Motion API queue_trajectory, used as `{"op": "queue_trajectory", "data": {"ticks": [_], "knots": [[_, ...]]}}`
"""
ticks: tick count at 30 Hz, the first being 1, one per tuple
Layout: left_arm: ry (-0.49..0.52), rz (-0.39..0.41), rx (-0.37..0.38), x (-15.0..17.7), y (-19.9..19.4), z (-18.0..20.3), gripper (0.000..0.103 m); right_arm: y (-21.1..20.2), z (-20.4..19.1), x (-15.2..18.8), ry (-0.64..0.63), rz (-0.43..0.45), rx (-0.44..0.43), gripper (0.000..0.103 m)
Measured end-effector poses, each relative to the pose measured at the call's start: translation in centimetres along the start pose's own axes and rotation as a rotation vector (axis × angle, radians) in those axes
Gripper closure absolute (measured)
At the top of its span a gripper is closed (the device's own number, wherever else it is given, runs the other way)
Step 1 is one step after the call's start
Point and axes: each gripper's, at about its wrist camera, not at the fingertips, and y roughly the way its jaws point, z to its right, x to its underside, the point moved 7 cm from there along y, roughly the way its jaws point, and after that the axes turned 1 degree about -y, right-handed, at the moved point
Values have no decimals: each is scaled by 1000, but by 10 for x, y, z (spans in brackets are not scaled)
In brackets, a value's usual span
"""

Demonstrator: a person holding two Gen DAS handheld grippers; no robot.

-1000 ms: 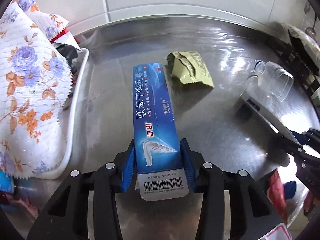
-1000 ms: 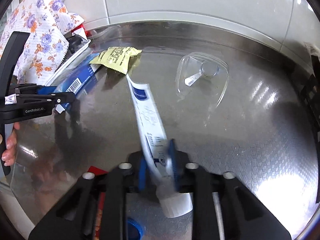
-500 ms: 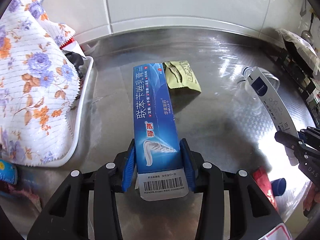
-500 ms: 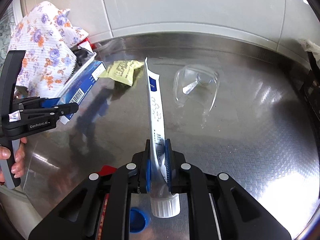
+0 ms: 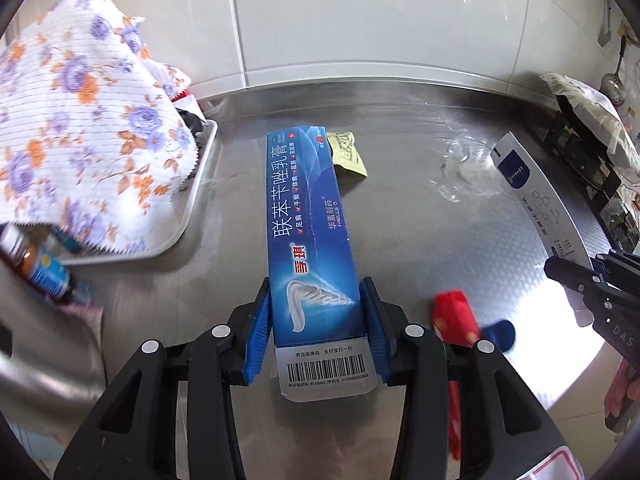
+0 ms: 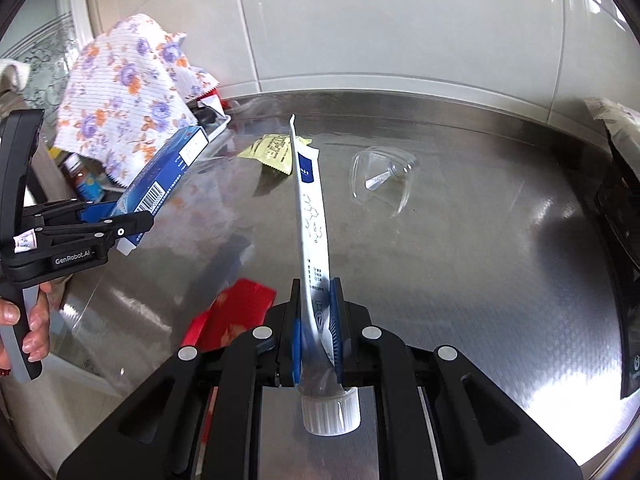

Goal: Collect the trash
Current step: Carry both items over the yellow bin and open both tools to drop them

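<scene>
Both tools have risen higher over the desk since the earlier frames, and the white tube, which lay tilted a second ago, now stands nearly straight out from the right tool. Left tool (image 5: 316, 324) has its blue pads (image 5: 258, 330) clamped on the sides of the blue box (image 5: 310, 236), near the barcode end; the box is lifted off the desk (image 5: 400, 240) and points toward the wall. Right tool (image 6: 316, 320) is closed tightly on the white tube (image 6: 312, 216) just above its cap (image 6: 330, 410), and the flat end of the tube points up and away.

Below the tools, on the steel desk, lies a red packet (image 6: 236, 312), and a blue cap (image 5: 498, 334) is just beside it in the left wrist view. Farther out, a yellow sachet (image 6: 276, 152) rests near the middle of the desk, and a clear plastic shell (image 6: 382, 178) lies to the right of it, apart from it. At the left side a white tray (image 5: 200, 184) carries things covered by a flowered cloth (image 5: 80, 140). A small brown bottle (image 5: 38, 266) lies near the front edge of the tray.
</scene>
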Motion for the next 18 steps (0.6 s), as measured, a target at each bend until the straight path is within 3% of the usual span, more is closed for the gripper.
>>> {"op": "queue_trajectory", "data": {"ticks": [18], "knots": [[34,40,12,60,-72,21,61,-65,-11,52,46,41,1,90]]}}
